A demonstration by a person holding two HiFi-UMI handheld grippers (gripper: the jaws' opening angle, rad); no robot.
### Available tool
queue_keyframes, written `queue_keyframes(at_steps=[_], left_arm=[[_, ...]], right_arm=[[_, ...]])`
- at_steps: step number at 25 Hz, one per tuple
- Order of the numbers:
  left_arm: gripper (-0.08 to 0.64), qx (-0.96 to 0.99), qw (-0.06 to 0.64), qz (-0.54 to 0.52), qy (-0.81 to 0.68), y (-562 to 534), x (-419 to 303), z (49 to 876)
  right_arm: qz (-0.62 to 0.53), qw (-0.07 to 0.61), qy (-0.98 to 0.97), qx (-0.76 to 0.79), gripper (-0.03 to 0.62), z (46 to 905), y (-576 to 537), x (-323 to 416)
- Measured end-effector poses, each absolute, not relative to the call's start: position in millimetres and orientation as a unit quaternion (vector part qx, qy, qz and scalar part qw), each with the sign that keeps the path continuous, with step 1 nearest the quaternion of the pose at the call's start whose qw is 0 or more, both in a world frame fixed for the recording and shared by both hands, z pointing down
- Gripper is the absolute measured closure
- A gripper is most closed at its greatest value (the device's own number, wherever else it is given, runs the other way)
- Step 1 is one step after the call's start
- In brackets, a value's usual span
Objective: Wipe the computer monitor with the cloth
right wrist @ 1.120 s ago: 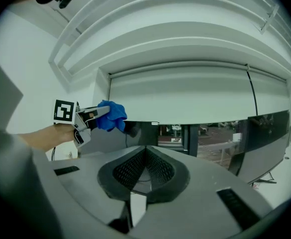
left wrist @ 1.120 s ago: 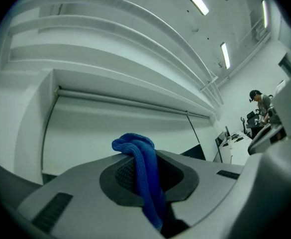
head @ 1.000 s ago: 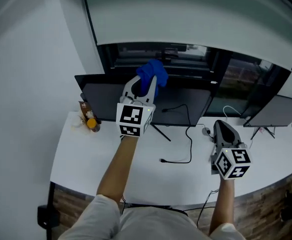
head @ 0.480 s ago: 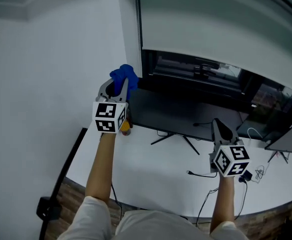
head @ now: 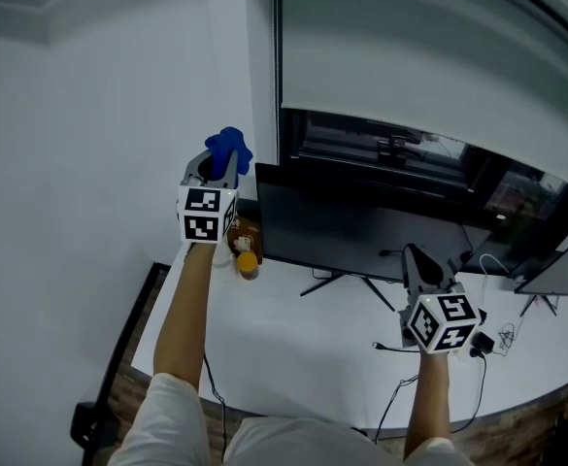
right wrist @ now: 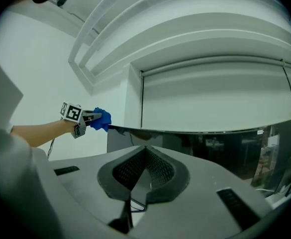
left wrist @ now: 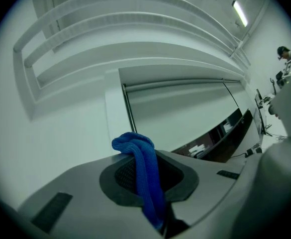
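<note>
Left gripper (head: 216,169): jaws clamped on the blue cloth (head: 229,148), raised by the monitor's (head: 361,236) top left corner.
Right gripper (head: 417,260): jaws pressed together, empty, low before the monitor.
Bottle (head: 248,261): orange-capped, on the desk (head: 293,338); contents unclear.

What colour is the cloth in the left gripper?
Blue; the cloth shows best in the left gripper view.

An orange-capped bottle (head: 249,263) stands on the white desk (head: 293,343), with a black cable (head: 388,348) lying well apart.
</note>
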State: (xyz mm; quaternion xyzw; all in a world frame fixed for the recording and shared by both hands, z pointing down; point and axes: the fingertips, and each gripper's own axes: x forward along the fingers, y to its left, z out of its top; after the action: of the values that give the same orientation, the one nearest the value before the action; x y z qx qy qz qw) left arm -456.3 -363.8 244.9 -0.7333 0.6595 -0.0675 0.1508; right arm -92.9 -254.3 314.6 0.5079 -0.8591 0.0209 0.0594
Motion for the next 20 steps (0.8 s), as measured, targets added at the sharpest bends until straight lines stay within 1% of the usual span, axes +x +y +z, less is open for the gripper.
queue_keyframes(at_steps=[4, 7, 10, 13, 17, 20], left_arm=[[0.497, -0.774, 0.142, -0.095, 0.61, -383, -426, 260], [0.497, -0.792, 0.137, -0.086, 0.589, -389, -404, 259], [0.497, -0.81, 0.116, -0.081, 0.569, -394, -380, 265], [0.497, -0.821, 0.09, -0.068, 0.559, -399, -355, 272], [0.497, -0.826, 0.07, -0.048, 0.557, -403, -322, 275], [0.497, -0.815, 0.062, -0.053, 0.573, -408, -304, 273]], right_arm=[[0.021, 0.074, -0.853, 0.516, 0.577, 321, -247, -92], [0.021, 0.078, -0.847, 0.526, 0.577, 322, -244, -83], [0.024, 0.076, -0.839, 0.538, 0.577, 322, -237, -68], [0.022, 0.072, -0.831, 0.551, 0.577, 319, -229, -45], [0.027, 0.063, -0.817, 0.572, 0.577, 320, -221, -2], [0.032, 0.061, -0.809, 0.584, 0.577, 323, -214, 32]])
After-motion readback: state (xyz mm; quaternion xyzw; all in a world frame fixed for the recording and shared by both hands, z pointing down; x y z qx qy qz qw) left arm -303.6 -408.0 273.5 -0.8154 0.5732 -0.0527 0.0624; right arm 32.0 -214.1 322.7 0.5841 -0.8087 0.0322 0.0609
